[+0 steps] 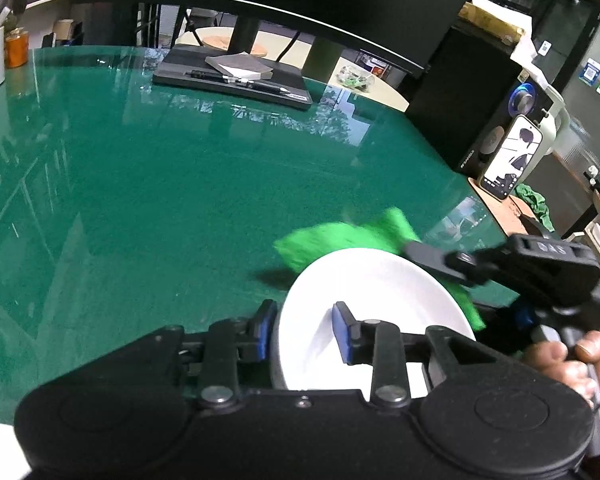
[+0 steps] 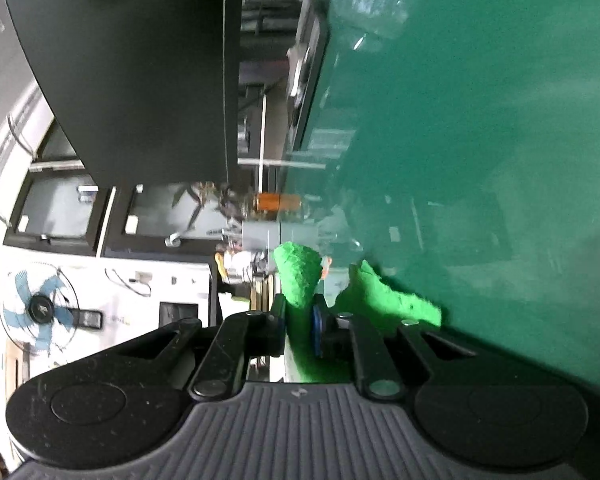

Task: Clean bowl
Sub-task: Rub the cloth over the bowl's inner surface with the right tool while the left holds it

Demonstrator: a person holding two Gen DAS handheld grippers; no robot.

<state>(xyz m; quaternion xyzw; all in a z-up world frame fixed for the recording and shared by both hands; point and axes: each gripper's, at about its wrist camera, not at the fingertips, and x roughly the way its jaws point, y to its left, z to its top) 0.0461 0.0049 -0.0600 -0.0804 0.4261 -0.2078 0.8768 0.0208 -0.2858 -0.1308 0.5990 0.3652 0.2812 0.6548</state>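
A: Where's everything sitting?

B: Over the glossy green table (image 1: 160,184), the round white ceramic bowl (image 1: 364,300) is tilted up, its rim pinched by the left claw (image 1: 302,334), one blue pad inside, one outside. The right claw (image 2: 300,320) is clamped on a bright green fuzzy cloth (image 1: 332,240) at the bowl's far rim.

A: How to wipe well?

B: I'd keep the rim grip firm and sweep the cloth around the inner wall; a loose hold could let it slip.

A: And the bowl?

B: Smooth, white, no visible dirt.
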